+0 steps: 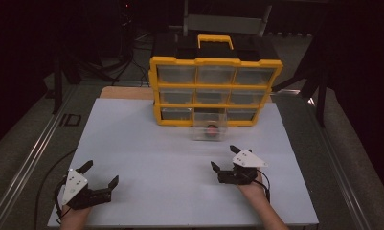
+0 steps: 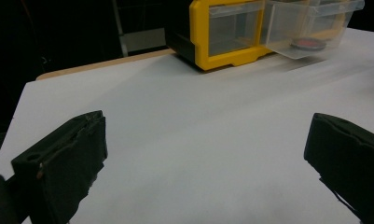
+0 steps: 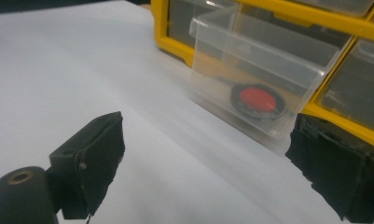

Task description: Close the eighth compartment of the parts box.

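On white table (image 1: 146,143), both grippers' jaws apart and empty, right gripper (image 1: 226,159) near pulled-out clear drawer (image 1: 208,129), left gripper (image 1: 101,173) well apart

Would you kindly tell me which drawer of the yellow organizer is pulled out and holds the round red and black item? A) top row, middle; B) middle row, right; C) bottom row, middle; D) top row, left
C: in the high view the clear drawer juts forward from the middle of the organizer's bottom row, with the red and black disc lying inside it; the other drawers sit flush.
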A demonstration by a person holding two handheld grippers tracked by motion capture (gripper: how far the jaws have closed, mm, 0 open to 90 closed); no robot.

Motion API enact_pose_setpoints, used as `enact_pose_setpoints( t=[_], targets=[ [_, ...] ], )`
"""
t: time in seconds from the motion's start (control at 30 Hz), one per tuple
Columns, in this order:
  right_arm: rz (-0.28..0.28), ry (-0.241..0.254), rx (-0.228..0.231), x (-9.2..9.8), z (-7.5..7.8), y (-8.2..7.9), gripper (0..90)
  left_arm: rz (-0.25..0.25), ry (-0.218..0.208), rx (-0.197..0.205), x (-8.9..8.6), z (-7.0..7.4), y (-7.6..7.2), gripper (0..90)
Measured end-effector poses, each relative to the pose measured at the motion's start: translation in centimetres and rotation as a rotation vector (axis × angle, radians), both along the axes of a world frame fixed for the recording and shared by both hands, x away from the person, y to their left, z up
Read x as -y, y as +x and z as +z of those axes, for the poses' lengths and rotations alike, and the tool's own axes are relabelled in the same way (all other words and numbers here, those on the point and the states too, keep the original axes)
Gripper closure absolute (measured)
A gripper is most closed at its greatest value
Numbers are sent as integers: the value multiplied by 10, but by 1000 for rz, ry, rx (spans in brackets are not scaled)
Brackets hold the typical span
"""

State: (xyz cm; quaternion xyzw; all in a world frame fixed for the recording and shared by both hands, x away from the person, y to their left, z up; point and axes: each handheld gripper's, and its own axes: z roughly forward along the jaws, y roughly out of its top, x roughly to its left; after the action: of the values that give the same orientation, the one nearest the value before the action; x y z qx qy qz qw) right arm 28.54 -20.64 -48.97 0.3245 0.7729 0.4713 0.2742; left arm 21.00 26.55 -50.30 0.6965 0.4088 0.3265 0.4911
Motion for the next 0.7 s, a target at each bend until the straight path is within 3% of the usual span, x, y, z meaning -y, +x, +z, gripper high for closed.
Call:
enact_pose_setpoints(
  t=[0.17,0.47,0.53,0.6,0.67,0.7],
  targets=[
    [-4,8,-30,-2,-6,6,100,-2,2,1,0,0,0,4],
    [-28,-22,-64,-11,-11,18,101,-1,2,1,-1,0,0,4],
    [-45,-26,-67,-12,-11,22,169,-2,3,1,-1,0,0,4],
    [-47,-25,-68,-13,-11,23,175,-2,2,1,-1,0,0,4],
    [-54,-26,-69,-14,-11,25,289,-1,3,1,-1,0,0,4],
    [-54,-26,-69,-14,-11,25,289,-2,2,0,-1,0,0,4]
  ],
)
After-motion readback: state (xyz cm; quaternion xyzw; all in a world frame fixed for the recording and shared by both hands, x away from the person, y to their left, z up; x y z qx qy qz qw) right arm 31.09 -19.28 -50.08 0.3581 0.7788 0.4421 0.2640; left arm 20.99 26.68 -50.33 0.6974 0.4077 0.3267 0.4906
